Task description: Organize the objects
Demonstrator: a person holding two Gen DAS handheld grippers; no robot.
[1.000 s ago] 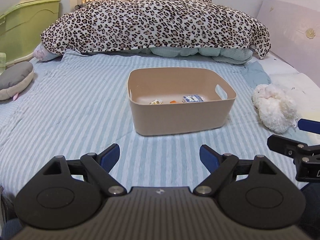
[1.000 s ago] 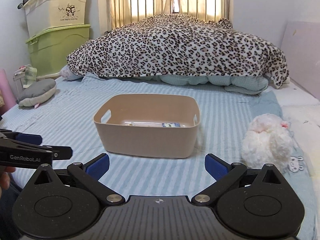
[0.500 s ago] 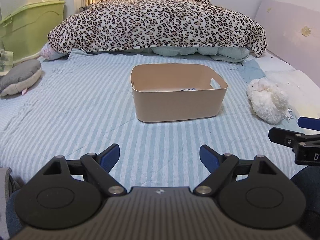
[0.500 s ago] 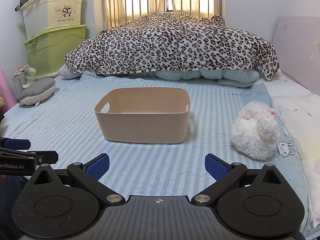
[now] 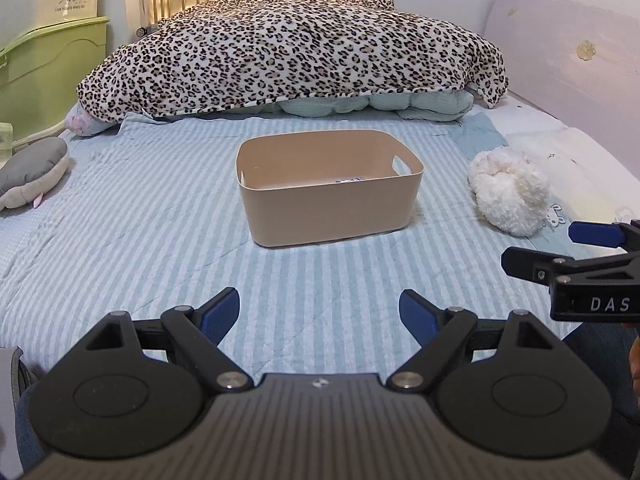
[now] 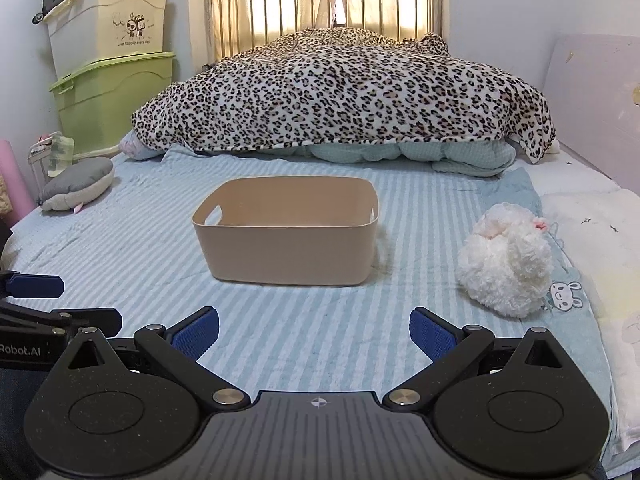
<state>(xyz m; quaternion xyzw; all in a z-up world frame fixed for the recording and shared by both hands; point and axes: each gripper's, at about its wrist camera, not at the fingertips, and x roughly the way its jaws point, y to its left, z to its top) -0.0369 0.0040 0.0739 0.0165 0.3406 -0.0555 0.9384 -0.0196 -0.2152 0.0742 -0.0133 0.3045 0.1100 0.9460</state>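
A beige plastic bin (image 5: pixel 328 208) stands on the striped blue bed sheet, mid-bed; it also shows in the right wrist view (image 6: pixel 288 236). Only a sliver of a small packet (image 5: pixel 350 179) shows inside it. My left gripper (image 5: pixel 319 312) is open and empty, held well short of the bin. My right gripper (image 6: pixel 314 332) is open and empty, also well back from the bin. Each gripper shows at the edge of the other's view.
A white plush toy (image 6: pixel 506 264) lies right of the bin. A grey plush (image 6: pixel 76 184) lies at the left edge. A leopard-print blanket (image 6: pixel 344 92) is heaped at the far end. Storage boxes (image 6: pixel 108 68) stand stacked at the left wall.
Both grippers have drawn back and lower from the bin, which now looks smaller and farther. The bin's contents have dropped out of sight behind its rim. Both grippers stayed open.
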